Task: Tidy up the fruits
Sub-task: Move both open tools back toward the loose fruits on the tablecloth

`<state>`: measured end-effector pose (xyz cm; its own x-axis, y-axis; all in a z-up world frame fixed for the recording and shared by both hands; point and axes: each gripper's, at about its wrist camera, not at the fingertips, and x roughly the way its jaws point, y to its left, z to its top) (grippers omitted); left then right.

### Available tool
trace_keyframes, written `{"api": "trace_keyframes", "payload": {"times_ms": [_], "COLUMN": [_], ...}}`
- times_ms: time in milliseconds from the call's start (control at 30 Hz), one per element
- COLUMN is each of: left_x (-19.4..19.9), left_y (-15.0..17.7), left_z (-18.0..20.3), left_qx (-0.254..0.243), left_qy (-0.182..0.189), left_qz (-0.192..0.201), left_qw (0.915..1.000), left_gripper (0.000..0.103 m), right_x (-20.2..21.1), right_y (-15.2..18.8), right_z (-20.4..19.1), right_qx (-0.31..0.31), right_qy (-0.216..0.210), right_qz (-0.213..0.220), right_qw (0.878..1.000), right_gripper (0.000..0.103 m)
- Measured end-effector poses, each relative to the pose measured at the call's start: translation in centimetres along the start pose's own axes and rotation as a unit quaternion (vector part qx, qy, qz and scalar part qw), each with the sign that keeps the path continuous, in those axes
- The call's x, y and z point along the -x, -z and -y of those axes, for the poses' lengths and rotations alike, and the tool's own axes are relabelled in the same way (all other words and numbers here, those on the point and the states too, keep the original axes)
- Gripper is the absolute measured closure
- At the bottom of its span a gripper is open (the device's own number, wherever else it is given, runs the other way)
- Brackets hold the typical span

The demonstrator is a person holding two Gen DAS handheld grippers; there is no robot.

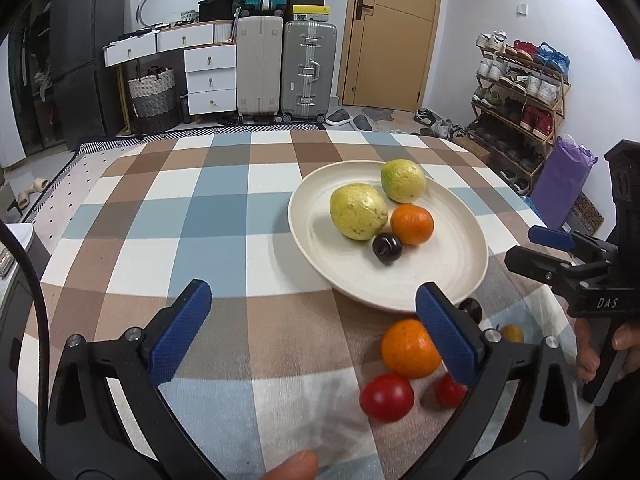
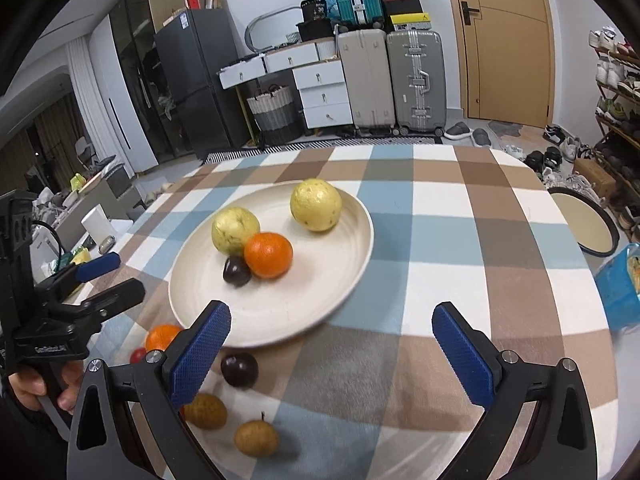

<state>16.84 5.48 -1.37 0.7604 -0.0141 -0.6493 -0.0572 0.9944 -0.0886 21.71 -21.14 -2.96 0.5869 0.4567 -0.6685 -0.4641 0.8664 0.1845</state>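
- The left hand-held gripper [image 1: 312,320] is hovering with its jaws spread wide and empty, just short of the near rim of the cream plate [image 1: 456,280] on the checked counter [image 1: 180,216].
- The loose orange [image 1: 408,347] is lying just off that rim, behind the left gripper's right-hand pad, with two red fruits [image 1: 386,397] nearer the camera; I judge this gripper is the closer one to them.
- The right hand-held gripper [image 2: 332,344] is also hanging open and empty, right of the plate's near rim.
- Its view is showing what the left view mostly hides: a dark plum [image 2: 239,369] and two brown fruits [image 2: 256,438] lying off the plate's near edge, roundish, with no clear long axis.
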Motion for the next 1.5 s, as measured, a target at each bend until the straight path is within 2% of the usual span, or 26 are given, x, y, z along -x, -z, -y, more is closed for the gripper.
{"api": "trace_keyframes", "payload": {"times_ms": [233,367,467,1000,1300,1400,1467,1500], "left_x": [0.5,0.9,0.8,1.0,0.1,-0.5,-0.5,-0.6], "left_y": [1.6,1.8,1.8,3.7,4.1,4.3,4.3,4.3], "left_z": [0.2,0.3,0.3,1.1,1.8,1.8,1.6,1.6], "left_qx": [-0.008,-0.008,-0.01,-0.033,-0.051,-0.051,-0.049,-0.049], "left_qy": [0.009,0.017,0.025,0.029,0.028,0.029,0.032,0.033], "left_qz": [-0.025,-0.026,-0.031,-0.055,-0.079,-0.09,-0.091,-0.092], "left_qw": [0.9996,0.9995,0.9991,0.9975,0.9952,0.9942,0.9941,0.9941], "left_gripper": [0.001,0.001,0.001,0.001,0.001,0.002,0.002,0.002], "right_x": [1.0,1.3,1.7,1.8,1.3,1.1,0.8,0.8], "right_y": [1.5,2.3,2.9,5.2,5.9,6.0,6.1,6.1], "right_z": [-0.7,-1.3,-1.6,-2.7,-3.9,-4.3,-4.5,-4.6], "right_qx": [0.011,0.023,0.028,0.036,0.071,0.084,0.088,0.092], "right_qy": [0.01,0.012,0.028,0.011,0.019,0.022,0.022,0.026], "right_qz": [-0.022,-0.04,-0.042,-0.08,-0.098,-0.103,-0.108,-0.106], "right_qw": [1.0,0.999,0.998,0.996,0.992,0.991,0.99,0.99], "right_gripper": [0.0,0.0,0.0,0.0,0.001,0.008,0.021,0.021]}}
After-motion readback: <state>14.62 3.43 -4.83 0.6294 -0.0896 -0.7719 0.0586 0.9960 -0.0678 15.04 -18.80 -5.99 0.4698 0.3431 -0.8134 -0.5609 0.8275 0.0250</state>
